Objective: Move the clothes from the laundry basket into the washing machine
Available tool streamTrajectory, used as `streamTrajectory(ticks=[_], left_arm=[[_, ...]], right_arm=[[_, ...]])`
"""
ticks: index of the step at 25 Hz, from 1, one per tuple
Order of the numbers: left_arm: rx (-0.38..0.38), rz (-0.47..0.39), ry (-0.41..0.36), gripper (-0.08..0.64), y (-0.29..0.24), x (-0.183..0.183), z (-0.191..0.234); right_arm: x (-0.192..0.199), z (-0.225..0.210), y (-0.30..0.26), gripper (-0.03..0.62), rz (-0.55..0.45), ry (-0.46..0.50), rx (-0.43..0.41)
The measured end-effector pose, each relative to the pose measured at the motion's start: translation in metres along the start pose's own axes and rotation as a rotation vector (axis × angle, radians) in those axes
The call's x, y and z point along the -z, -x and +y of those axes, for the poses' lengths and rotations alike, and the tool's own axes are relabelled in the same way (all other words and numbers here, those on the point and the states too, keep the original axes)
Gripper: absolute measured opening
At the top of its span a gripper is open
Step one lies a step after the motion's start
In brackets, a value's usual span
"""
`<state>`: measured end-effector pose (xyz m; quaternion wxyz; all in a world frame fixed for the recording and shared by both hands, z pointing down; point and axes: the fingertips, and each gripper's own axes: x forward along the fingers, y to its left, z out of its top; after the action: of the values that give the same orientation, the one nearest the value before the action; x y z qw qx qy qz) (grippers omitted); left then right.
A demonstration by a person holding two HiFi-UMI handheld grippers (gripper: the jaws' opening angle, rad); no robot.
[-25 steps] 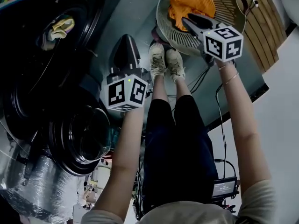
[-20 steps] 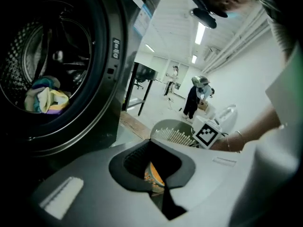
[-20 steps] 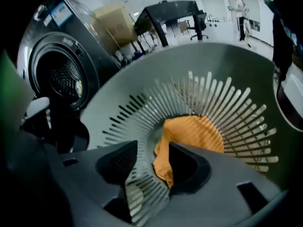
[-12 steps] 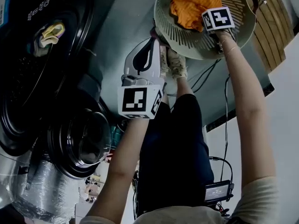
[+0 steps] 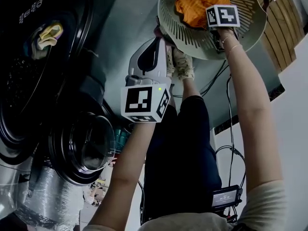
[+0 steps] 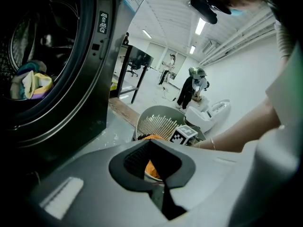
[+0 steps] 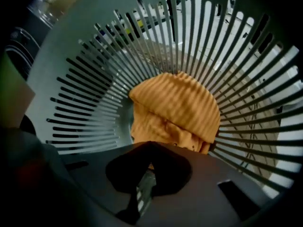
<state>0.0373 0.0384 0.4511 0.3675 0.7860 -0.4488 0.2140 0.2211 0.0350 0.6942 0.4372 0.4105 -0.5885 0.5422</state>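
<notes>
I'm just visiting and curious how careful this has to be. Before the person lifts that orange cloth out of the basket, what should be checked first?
1. Grip: the right gripper has just closed its fingers on the near edge of the orange garment: ok, though firmness cannot tell.
2. Leftovers: no other clothing shows in the laundry basket: ok.
3. Other hand: the left gripper is shut, empty and outside the basket: ok.
4. Destination: the washing machine stands open, with clothes already inside: ok.
5. Footing: cables lie beside the person's feet; whether they are in the way, cannot tell.
</notes>
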Motion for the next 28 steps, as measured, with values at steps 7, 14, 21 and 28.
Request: streamTrajectory(ticks=[7, 14, 21, 28], left_arm=[[0.029, -0.031, 0.011, 0.009, 0.013, -0.012, -0.007], [-0.007, -0.035, 0.031, 0.010, 0.014, 0.003, 0.004], [-0.009, -0.043, 0.061, 0.011, 0.001, 0.011, 0.014], [0.019, -0.049, 0.082, 0.010, 0.000, 0.008, 0.005]], right_arm=[[-0.013, 0.009, 0.043, 0.008, -0.158, -0.034, -0.066], [-0.001, -0.023, 0.007, 0.215, -0.091, -0.250, 0.044], [0.011, -0.025, -0.016, 0.023, -0.081, -0.408, 0.070], [-0.027, 0.009, 0.036, 0.012, -0.328, -0.393, -0.224]])
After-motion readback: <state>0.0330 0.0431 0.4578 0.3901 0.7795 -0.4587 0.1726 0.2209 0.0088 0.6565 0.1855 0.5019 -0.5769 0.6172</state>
